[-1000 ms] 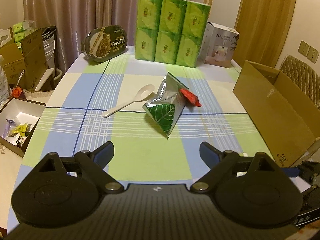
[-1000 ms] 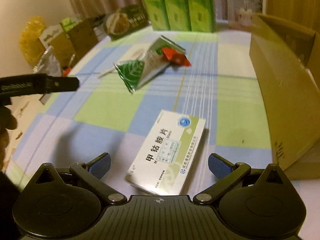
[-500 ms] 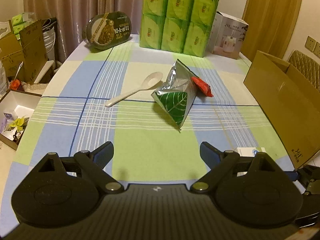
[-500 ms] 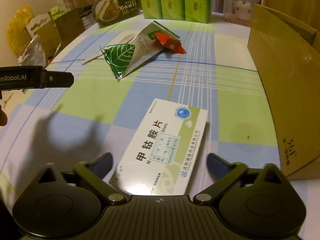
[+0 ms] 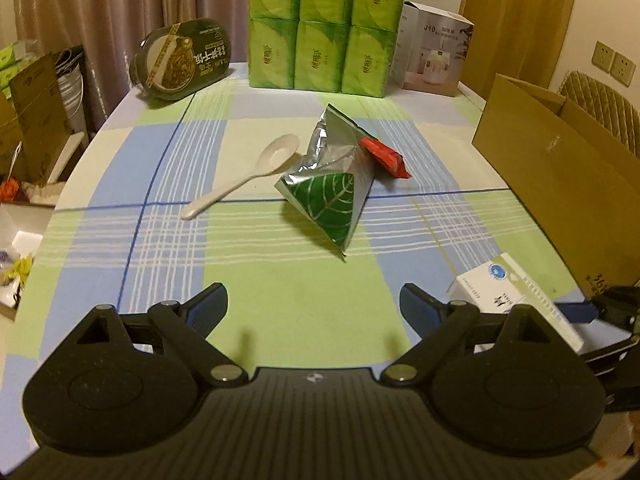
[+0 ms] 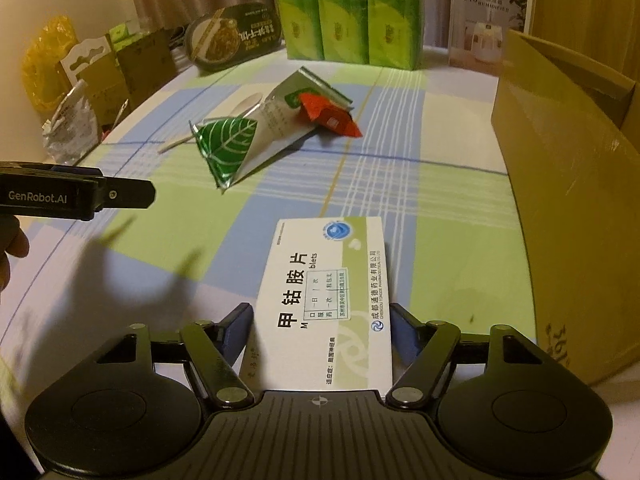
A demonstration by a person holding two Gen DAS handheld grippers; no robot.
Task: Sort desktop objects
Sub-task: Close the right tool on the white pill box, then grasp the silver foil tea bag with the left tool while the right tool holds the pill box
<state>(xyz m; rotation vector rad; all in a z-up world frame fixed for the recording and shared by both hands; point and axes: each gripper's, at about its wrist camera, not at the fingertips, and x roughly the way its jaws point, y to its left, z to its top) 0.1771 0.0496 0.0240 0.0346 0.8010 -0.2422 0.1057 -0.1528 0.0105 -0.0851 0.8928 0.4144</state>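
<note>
Medicine box between right tool, just closing, pads seemingly touching (uncertain); could pivot free if lifted; left tool wide, empty.

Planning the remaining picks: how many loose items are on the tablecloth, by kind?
Spoon: 1
Foil snack bag: 1
Red sachet: 1
Medicine box: 1, between the right tool's closing jaws
Total: 4

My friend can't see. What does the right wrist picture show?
The right gripper has been closing its jaws around a white and green medicine box on a checked tablecloth. Farther off lie a foil packet and a red wrapper, beside a cardboard box.
</note>
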